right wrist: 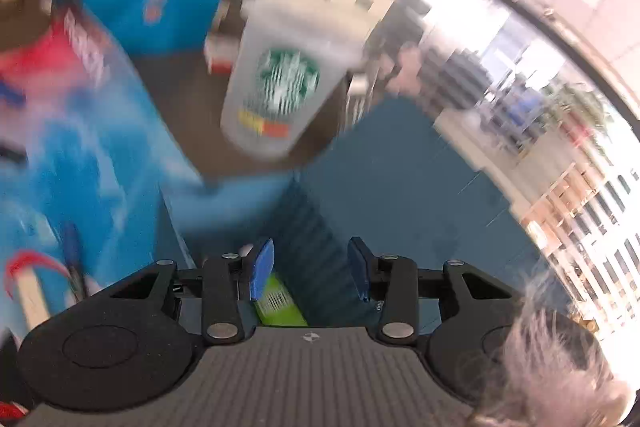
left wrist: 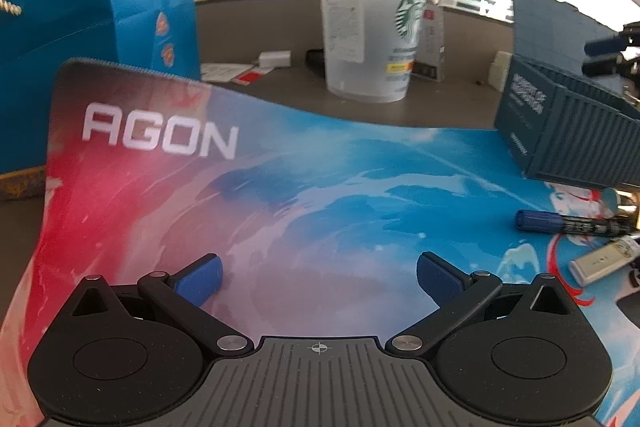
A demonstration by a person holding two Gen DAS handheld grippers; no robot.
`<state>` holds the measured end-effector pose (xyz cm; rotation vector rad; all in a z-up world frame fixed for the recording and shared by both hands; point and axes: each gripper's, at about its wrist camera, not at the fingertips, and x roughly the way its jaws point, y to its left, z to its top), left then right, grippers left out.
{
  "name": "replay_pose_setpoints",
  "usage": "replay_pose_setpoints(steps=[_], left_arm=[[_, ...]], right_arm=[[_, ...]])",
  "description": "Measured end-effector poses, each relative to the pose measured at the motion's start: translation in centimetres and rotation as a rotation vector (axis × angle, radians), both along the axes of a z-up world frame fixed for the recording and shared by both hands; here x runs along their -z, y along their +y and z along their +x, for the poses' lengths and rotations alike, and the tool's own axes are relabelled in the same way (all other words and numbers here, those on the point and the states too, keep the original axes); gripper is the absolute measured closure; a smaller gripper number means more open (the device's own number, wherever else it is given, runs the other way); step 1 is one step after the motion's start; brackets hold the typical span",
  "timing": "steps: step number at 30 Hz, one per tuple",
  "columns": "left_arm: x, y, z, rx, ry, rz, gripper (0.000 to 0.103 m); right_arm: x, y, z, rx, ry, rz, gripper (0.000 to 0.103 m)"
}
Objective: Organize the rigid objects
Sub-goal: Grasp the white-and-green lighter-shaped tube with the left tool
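Note:
My left gripper (left wrist: 319, 273) is open and empty, low over a colourful AGON mouse mat (left wrist: 240, 187). At the mat's right edge lie a blue marker (left wrist: 568, 223), a white lighter (left wrist: 604, 259) and a brass-coloured item (left wrist: 624, 203). A dark blue container-shaped box (left wrist: 568, 131) stands at the right. In the blurred right wrist view, my right gripper (right wrist: 310, 267) is open above that box (right wrist: 360, 187). A green object (right wrist: 278, 301) lies in the box just below the left fingertip. The blue marker (right wrist: 72, 247) shows at the left.
A frosted Starbucks cup (left wrist: 370, 31) stands behind the mat and also shows in the right wrist view (right wrist: 280, 87). A blue paper bag (left wrist: 100, 23) stands at the back left. Small boxes and papers (left wrist: 256, 67) lie on the brown desk behind.

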<state>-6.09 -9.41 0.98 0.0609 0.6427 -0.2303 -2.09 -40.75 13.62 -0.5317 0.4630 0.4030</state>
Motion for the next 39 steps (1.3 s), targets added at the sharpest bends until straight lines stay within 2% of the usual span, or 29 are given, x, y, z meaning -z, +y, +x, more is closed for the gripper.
replay_pose_setpoints(steps=[1,3,4,7,9,10,14,17,21,26,31,35,38,39], left_arm=[[-0.2,-0.2,-0.4,0.023,-0.020,0.005,0.000],[-0.6,-0.9,-1.3,0.097,-0.059,0.013,0.000],[-1.0,-1.4,-1.9,0.146,-0.078,0.012,0.000],[-2.5,-3.7,-3.6,0.331,-0.130,0.012,0.000],[-3.2,-5.8,-4.3,0.442,-0.152,0.040,0.000],[-3.3,-6.9,-4.5,0.492,-0.157,0.061,0.000],[-3.1,-10.4,-5.1,0.668,-0.128,0.105,0.000],[-2.6,-11.7,-5.5,0.749,-0.113,0.131,0.000],[-2.2,-12.6,-5.4,0.809,-0.098,0.140,0.000],[-2.0,-12.4,-3.7,0.860,-0.007,0.102,0.002],[-0.9,-13.5,-2.7,0.901,0.044,0.153,0.020],[-0.8,-14.0,-2.0,0.925,0.061,0.132,0.027],[-1.0,-14.2,-1.6,0.931,0.060,0.121,0.052],[-1.1,-14.4,-1.4,0.925,0.060,0.122,0.065]], right_arm=[[-0.5,-0.4,-1.1,-0.002,-0.018,0.061,0.059],[-0.8,-1.3,-3.5,0.001,-0.047,0.180,0.042],[-0.7,-1.9,-4.9,-0.003,-0.060,0.239,0.039],[0.4,-3.4,-9.2,0.014,-0.093,0.395,0.021],[1.5,-4.2,-11.8,0.042,-0.124,0.483,0.005],[2.2,-4.8,-13.0,0.062,-0.141,0.523,0.003],[4.5,-6.9,-16.2,0.152,-0.175,0.634,0.000],[6.0,-8.3,-17.8,0.209,-0.174,0.705,0.000],[7.5,-9.5,-19.3,0.267,-0.159,0.757,0.000],[9.0,-9.9,-20.2,0.309,-0.152,0.802,0.000],[9.7,-10.9,-21.2,0.343,-0.161,0.878,0.000],[9.8,-11.5,-21.4,0.362,-0.172,0.920,0.000],[10.1,-12.1,-21.2,0.375,-0.146,0.959,0.000],[10.3,-12.3,-21.1,0.377,-0.133,0.980,0.000]])
